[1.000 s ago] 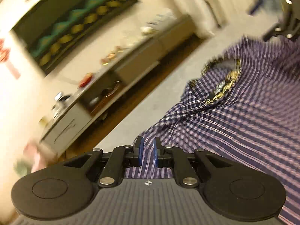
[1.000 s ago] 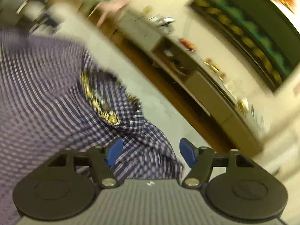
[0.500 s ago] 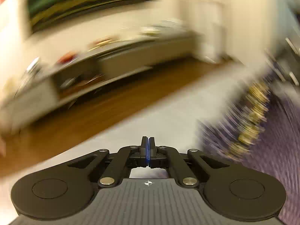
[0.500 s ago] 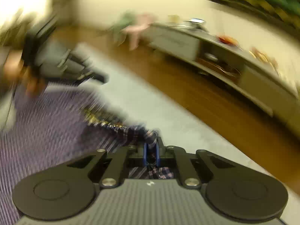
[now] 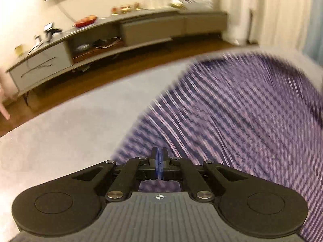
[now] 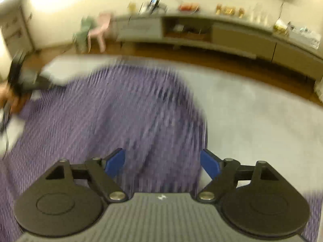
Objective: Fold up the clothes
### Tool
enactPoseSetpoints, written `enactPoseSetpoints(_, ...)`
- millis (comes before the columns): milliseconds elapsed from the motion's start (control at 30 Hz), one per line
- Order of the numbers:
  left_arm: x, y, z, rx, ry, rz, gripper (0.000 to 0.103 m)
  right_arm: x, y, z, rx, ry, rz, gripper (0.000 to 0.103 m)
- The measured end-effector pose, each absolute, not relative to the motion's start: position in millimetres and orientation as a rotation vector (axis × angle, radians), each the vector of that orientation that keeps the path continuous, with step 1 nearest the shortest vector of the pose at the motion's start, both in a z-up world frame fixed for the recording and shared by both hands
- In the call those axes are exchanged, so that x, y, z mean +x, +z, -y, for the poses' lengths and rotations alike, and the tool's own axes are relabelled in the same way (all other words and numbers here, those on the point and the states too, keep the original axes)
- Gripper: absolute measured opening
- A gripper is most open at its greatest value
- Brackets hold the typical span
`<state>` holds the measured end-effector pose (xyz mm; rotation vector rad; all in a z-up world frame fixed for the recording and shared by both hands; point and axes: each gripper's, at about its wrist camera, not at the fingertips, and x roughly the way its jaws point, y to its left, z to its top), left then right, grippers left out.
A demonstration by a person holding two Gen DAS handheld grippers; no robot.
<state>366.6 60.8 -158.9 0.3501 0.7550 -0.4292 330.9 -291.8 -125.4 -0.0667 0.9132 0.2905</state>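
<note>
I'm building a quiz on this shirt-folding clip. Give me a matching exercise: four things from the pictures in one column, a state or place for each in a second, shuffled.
1. left tool
2. right tool
3. checked shirt
4. pink chair

a. spread on the grey surface
b. fingers wide apart
c. fingers pressed together
d. beside the long low cabinet

Pairs: 1-c, 2-b, 3-a, 4-d

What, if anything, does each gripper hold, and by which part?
The left gripper is shut over the purple checked shirt; whether it pinches cloth cannot be told. The right gripper is open, holding nothing.
</note>
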Motion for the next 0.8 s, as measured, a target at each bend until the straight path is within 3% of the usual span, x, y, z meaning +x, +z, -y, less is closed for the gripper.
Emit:
enactPoseSetpoints(67,359,-164,-56,0.387,-0.409,-0.743,0.002,299,-133,301,-0.118,0.298,-0.939,0.083)
enactPoseSetpoints(100,363,-164,-57,0.389,-0.377,-0.750,0.002,298,-135,307,-0.116,0.271,-0.946,0.073)
enactPoseSetpoints(133,367,-166,-58,0.415,-0.331,-0.749,0.002,297,-137,312,-0.112,0.242,-0.952,0.042)
enactPoseSetpoints(167,371,-168,-59,0.461,-0.272,-0.741,0.002,296,-139,318,-0.107,0.213,-0.959,0.039)
enactPoseSetpoints(233,379,-172,-62,0.539,-0.168,-0.729,0.002,295,-143,329,-0.099,0.156,-0.972,0.013)
enactPoseSetpoints(400,407,-184,-79,0.675,0.001,-0.737,0.002,295,-148,377,0.047,-0.105,-0.915,0.013)
enactPoseSetpoints(467,421,-189,-86,0.726,0.087,-0.760,0.000,292,-151,389,0.108,-0.210,-0.880,0.023)
enactPoseSetpoints(500,429,-190,-91,0.736,0.138,-0.784,0.000,290,-153,391,0.133,-0.257,-0.866,0.034)
enactPoseSetpoints(600,413,-162,-105,0.589,0.117,-0.766,0.004,280,-138,365,0.087,-0.237,-0.840,0.036)
enactPoseSetpoints(700,371,-139,-93,0.479,-0.062,-0.735,0.004,267,-103,327,0.093,-0.123,-0.742,0.053)
enactPoseSetpoints(800,340,-134,-68,0.456,-0.196,-0.723,0.005,287,-87,283,0.018,-0.007,-0.713,0.055)
